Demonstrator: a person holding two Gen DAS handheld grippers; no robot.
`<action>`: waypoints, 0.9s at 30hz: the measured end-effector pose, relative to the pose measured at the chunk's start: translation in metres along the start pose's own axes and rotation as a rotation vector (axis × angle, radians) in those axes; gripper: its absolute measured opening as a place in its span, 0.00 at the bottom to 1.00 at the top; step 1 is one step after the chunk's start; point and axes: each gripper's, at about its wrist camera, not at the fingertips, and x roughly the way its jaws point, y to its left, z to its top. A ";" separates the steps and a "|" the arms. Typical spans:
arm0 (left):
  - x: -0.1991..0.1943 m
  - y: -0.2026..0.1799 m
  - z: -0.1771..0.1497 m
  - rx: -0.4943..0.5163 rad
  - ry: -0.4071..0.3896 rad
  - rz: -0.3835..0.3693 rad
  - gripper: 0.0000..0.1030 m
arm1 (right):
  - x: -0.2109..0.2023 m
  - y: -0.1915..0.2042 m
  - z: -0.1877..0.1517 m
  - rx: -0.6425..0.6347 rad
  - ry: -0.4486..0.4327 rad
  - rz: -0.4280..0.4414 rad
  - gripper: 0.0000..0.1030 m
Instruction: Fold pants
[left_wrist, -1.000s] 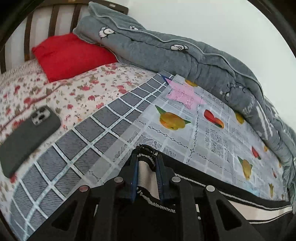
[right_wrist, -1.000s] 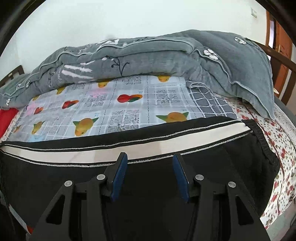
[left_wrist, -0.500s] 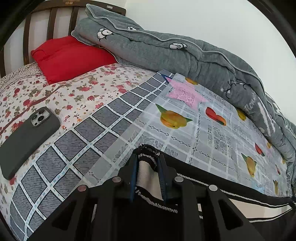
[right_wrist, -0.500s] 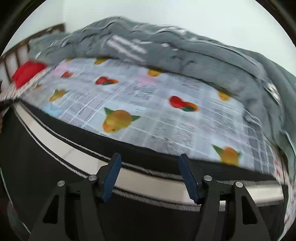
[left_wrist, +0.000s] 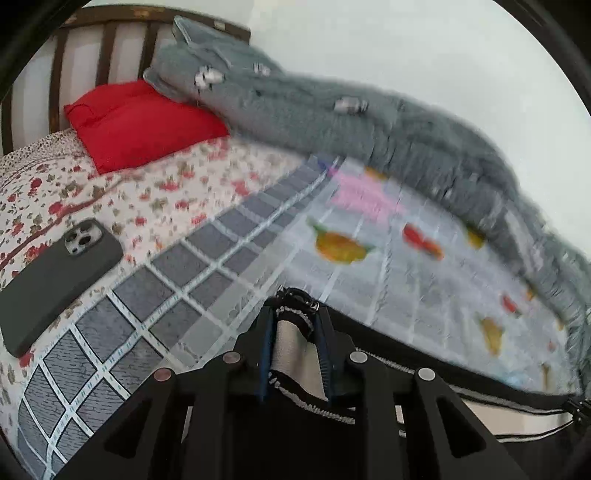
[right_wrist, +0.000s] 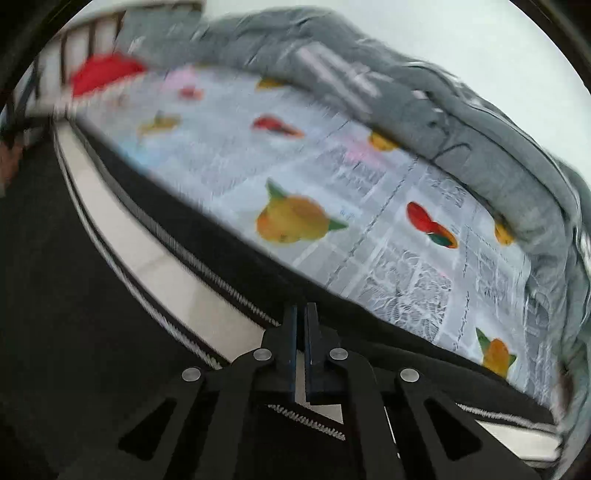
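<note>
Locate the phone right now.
Left wrist view, far left: the phone lies face down on the floral sheet, below the red pillow.

Open fruit-print sheet lies ahead; rolled grey quilt walls the far side, dark phone left.

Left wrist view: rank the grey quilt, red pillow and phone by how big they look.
1. Grey quilt, clearly largest.
2. Red pillow.
3. Phone; looks nearly as big as the pillow, but lies nearer the camera, so that order is unsure.
</note>
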 end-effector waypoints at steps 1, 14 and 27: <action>-0.002 0.000 0.002 0.007 -0.004 -0.009 0.22 | -0.009 -0.011 0.002 0.051 -0.037 0.030 0.03; 0.001 0.005 -0.001 0.006 0.089 0.118 0.62 | -0.003 -0.032 0.007 0.259 -0.020 -0.028 0.21; -0.086 -0.003 -0.042 -0.001 0.074 -0.006 0.66 | -0.053 -0.067 -0.018 0.516 -0.049 -0.102 0.43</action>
